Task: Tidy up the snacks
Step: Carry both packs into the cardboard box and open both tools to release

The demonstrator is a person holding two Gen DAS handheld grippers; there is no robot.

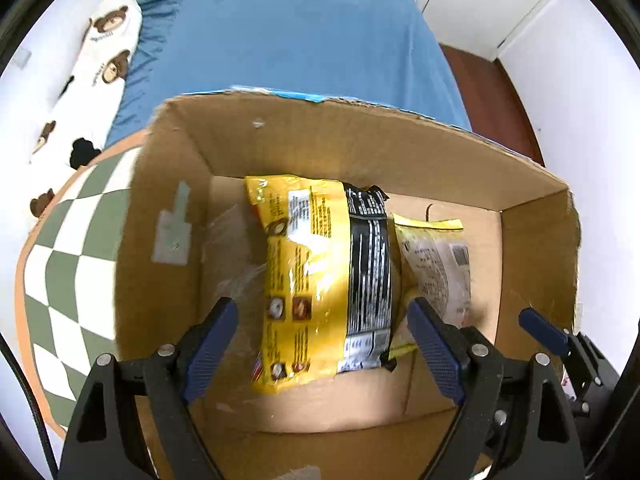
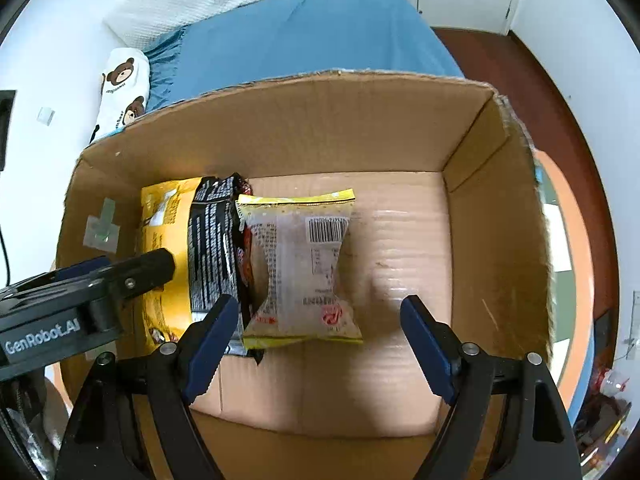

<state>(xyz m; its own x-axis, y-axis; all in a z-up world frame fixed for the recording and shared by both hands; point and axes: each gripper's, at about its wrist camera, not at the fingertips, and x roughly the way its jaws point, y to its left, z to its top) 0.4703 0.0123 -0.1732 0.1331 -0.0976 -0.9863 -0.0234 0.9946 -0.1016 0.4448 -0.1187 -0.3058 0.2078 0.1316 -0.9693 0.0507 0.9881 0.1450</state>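
Both the left gripper [image 1: 322,338] and right gripper [image 2: 320,336] hung spread and empty over three packets [image 2: 298,268] against the cardboard box's [image 2: 500,216] left wall, so fetching another snack seemingly came next.

Three snack packets [image 2: 298,268] lie flat (overlapping) in the cardboard box [image 2: 328,128].

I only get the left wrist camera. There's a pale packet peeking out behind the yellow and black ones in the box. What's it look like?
Observer: The pale packet lies flat, with a barcode near its top and yellow strips at both ends.
Child: Is there room left?
Observer: Yes, the cardboard box has bare floor beside it, away from the black packet.
Child: Is the other grabber holding anything?
Observer: No, the right gripper stands wide open, gripping nothing.
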